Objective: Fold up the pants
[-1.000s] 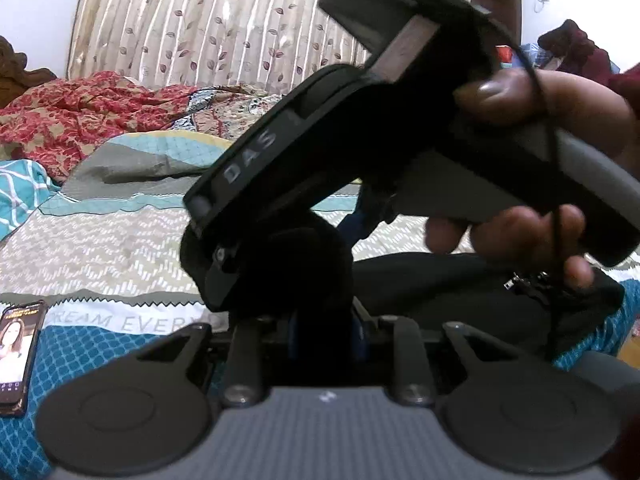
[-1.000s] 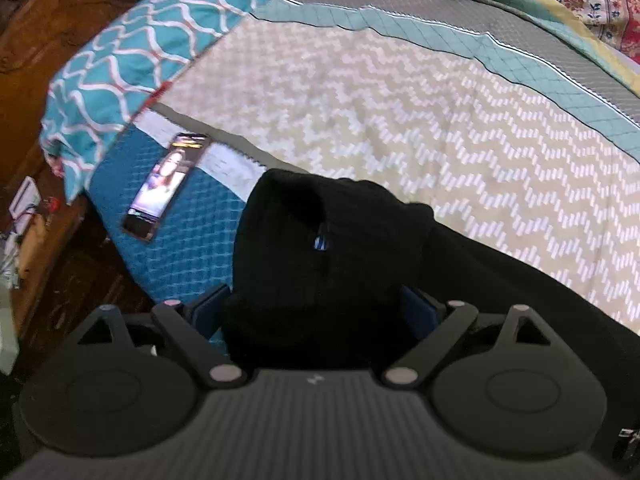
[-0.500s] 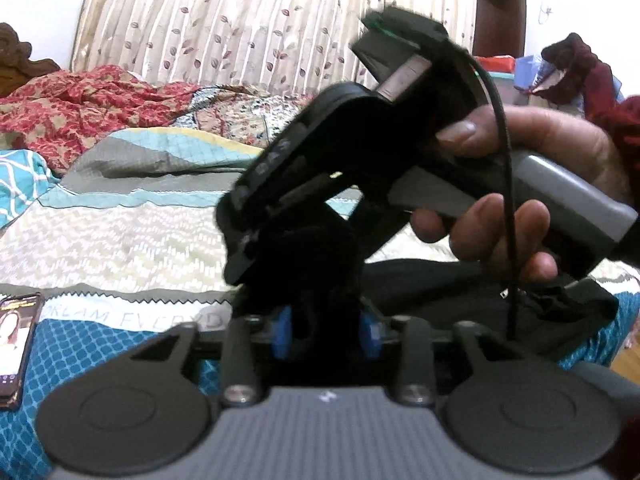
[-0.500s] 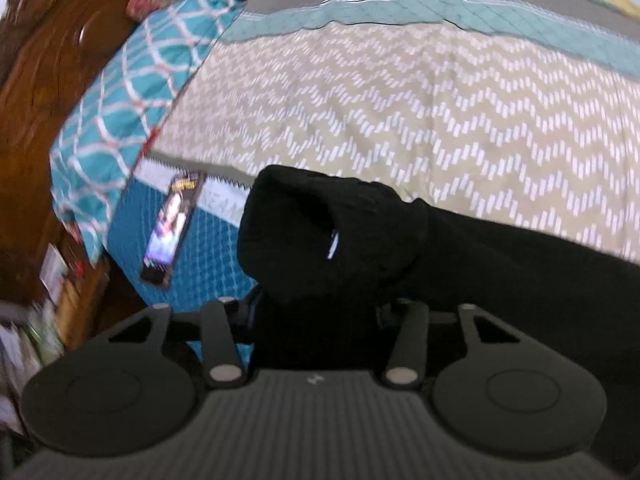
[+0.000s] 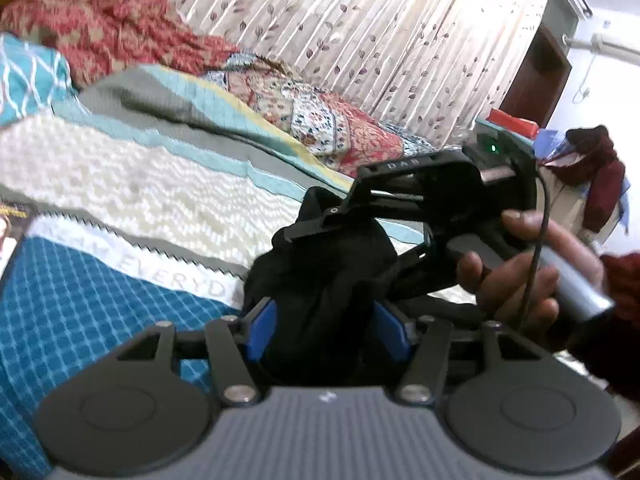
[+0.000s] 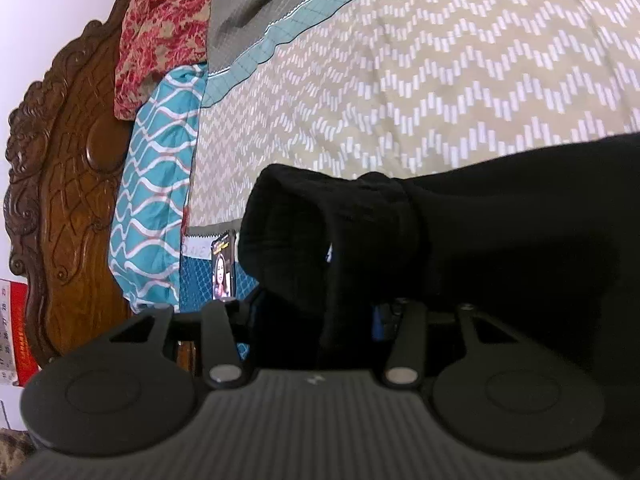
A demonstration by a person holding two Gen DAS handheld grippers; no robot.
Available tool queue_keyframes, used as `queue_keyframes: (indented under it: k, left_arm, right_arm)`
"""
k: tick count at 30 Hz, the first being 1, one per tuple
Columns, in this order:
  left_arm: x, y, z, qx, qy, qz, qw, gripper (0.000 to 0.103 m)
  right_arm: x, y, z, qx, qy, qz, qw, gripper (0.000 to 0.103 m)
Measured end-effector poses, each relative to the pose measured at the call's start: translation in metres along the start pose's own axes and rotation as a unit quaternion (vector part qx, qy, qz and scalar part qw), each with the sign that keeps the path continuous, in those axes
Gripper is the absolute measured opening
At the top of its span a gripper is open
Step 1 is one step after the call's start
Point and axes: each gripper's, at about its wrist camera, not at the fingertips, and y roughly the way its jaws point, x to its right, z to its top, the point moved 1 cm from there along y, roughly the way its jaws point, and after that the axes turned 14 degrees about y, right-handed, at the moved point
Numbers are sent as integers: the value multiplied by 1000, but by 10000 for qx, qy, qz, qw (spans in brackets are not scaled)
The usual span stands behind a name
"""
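Note:
The black pants (image 5: 320, 280) lie bunched on the patterned bedspread (image 5: 120, 184). My left gripper (image 5: 324, 320) has a fold of them between its blue pads (image 5: 260, 328). Its jaws are opening and the pad faces show bare beside the cloth. My right gripper (image 5: 352, 248), held by a hand (image 5: 520, 276), clamps the same bundle from the right. In the right wrist view the right gripper (image 6: 316, 312) is shut on a thick rolled fold of the pants (image 6: 500, 240), which trail off to the right over the bed.
A phone (image 6: 223, 268) lies on the blue part of the bedspread (image 6: 196, 280) near the bed's edge. A teal pillow (image 6: 152, 184) and carved wooden headboard (image 6: 60, 180) are at the left. A red blanket (image 5: 100, 28), curtain (image 5: 360, 20) and clothes heap (image 5: 592, 172) lie beyond.
The left jaws have spread apart around the cloth. The right jaws have closed in on the fold. Both views have rolled, and the right gripper has shifted right in the left wrist view.

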Motion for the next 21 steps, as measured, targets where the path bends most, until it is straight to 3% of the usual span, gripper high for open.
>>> queue_keyframes:
  k: [5,9,12,14,21]
  left_arm:
    - [-22,-4,4,167,-643,-533,9964,53]
    - [-42,-1,-1,114,-1158,-412,9924,53]
    - [-44,5,-3,-24,-1154,-283,9929,52]
    - [-43,10,-5,-117,-1120,-268,9933,52]
    - [-36,25,-11,-353,-1046,-355,9933,52]
  right_arm:
    - [18,-8,3,130,13,-218,9997,51]
    - [29,-9,3,160,98,-162,9997,56]
    - [30,-12,-1,240,-100,-264,9993,63]
    - [30,-14,-1,290,-148,-265,9991,75]
    - [25,-37,-12,763,-739,-250,9940,83]
